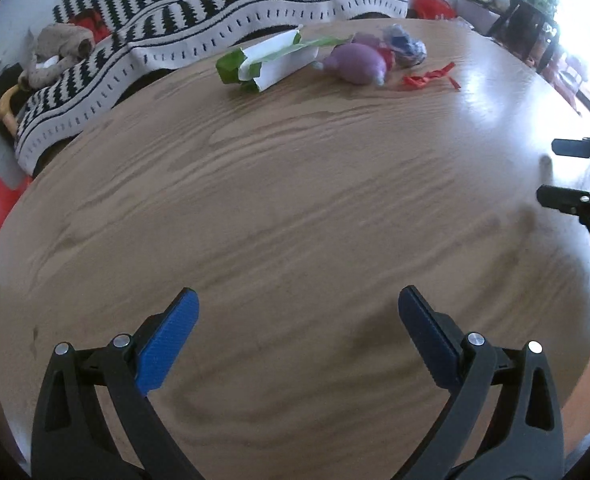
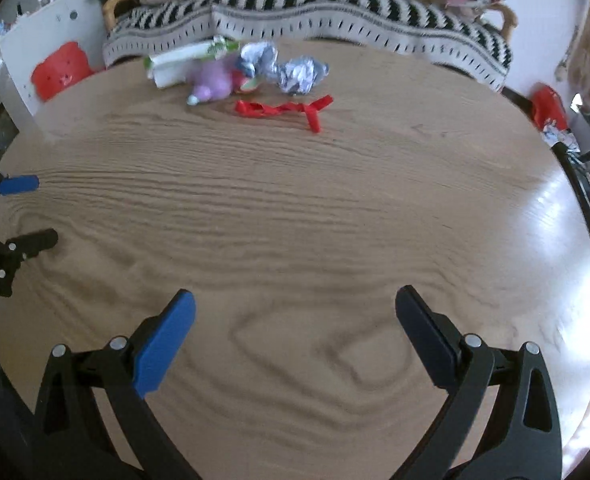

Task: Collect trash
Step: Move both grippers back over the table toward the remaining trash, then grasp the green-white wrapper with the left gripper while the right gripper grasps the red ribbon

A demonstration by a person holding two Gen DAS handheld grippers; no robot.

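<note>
Trash: one cluster lying well ahead of both claws, at the table's far edge; nothing collected yet
- white and green carton (image 1: 273,60), lying flat, leftmost
- purple lump (image 1: 359,63), beside the carton
- crumpled foil (image 2: 301,74), touching the pile's right side
- red ribbon (image 2: 285,109), loose, nearest the claws

Left claw (image 1: 297,334): jaws spread wide, empty, low over bare wood. Right claw (image 2: 295,330): likewise wide and empty. Probably held apart, ready for a reach forward.

Surface: round wooden table (image 1: 295,208), grained, glossy on the right. Room: striped blanket (image 1: 231,8) on a sofa beyond the pile; red chairs (image 2: 61,66) around
</note>
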